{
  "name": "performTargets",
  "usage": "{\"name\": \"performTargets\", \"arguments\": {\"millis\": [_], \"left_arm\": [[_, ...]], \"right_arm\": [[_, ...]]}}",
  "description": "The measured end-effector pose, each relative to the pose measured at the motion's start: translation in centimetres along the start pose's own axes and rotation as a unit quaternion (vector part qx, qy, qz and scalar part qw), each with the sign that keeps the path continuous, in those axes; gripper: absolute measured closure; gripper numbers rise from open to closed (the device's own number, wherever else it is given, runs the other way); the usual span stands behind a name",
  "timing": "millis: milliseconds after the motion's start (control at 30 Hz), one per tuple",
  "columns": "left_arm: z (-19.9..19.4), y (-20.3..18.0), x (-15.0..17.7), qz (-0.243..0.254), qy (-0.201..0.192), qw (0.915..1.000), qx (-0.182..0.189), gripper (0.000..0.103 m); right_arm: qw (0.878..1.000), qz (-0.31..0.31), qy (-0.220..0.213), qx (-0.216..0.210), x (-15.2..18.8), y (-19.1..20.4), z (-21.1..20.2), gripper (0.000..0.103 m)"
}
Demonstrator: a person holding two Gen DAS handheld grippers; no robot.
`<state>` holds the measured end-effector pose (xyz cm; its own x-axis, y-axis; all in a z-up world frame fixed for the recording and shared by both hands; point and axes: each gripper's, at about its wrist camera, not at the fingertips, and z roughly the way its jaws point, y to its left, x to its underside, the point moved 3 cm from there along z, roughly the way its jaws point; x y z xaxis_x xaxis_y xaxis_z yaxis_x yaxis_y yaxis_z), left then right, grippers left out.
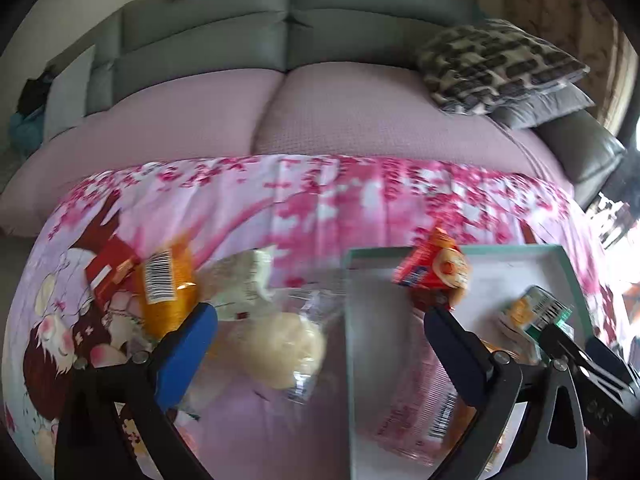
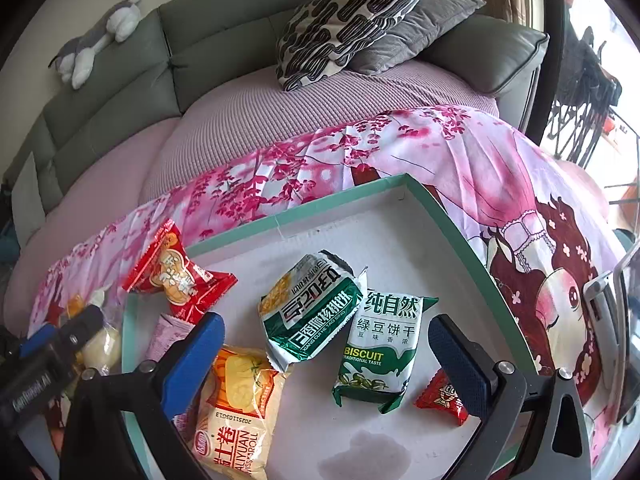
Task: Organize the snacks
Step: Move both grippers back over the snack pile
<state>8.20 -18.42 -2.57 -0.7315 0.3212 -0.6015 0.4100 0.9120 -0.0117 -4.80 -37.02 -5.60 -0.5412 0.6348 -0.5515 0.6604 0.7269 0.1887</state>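
The left gripper (image 1: 320, 320) is hanging with its jaws spread wide over the tray's (image 2: 296, 212) left edge, gripping nothing. The red snack pack (image 2: 176, 280) is sitting on the tray's left rim, perhaps airborne, as the left view is blurred. The right gripper (image 2: 324, 336) is also spread, above the green biscuit packs (image 2: 380, 340) in the tray.

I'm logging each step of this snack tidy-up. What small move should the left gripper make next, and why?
Probably lower the left gripper onto the pale bun in its clear wrapper. Its jaws are open and empty, the bun lies between them on the pink cloth, outside the tray, where several packets already sit.
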Motion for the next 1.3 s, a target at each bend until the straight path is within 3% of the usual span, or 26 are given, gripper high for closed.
{"name": "performTargets", "arguments": {"millis": [133, 833, 1300], "left_arm": [[0.4, 1.0, 0.0, -0.011, 0.0, 0.9997, -0.021, 0.0], [-0.5, 3.0, 0.3, -0.008, 0.01, 0.9992, -0.037, 0.0], [-2.5, 8.2, 0.5, -0.015, 0.002, 0.9975, -0.069, 0.0]], "right_arm": [[1.0, -0.009, 0.004, 0.003, 0.1, 0.3, 0.1, 0.0], [0.999, -0.031, 0.018, 0.021, 1.1, 1.4, -1.9, 0.0], [0.997, -0.074, 0.008, -0.018, 1.7, 6.2, -2.9, 0.0]]}}
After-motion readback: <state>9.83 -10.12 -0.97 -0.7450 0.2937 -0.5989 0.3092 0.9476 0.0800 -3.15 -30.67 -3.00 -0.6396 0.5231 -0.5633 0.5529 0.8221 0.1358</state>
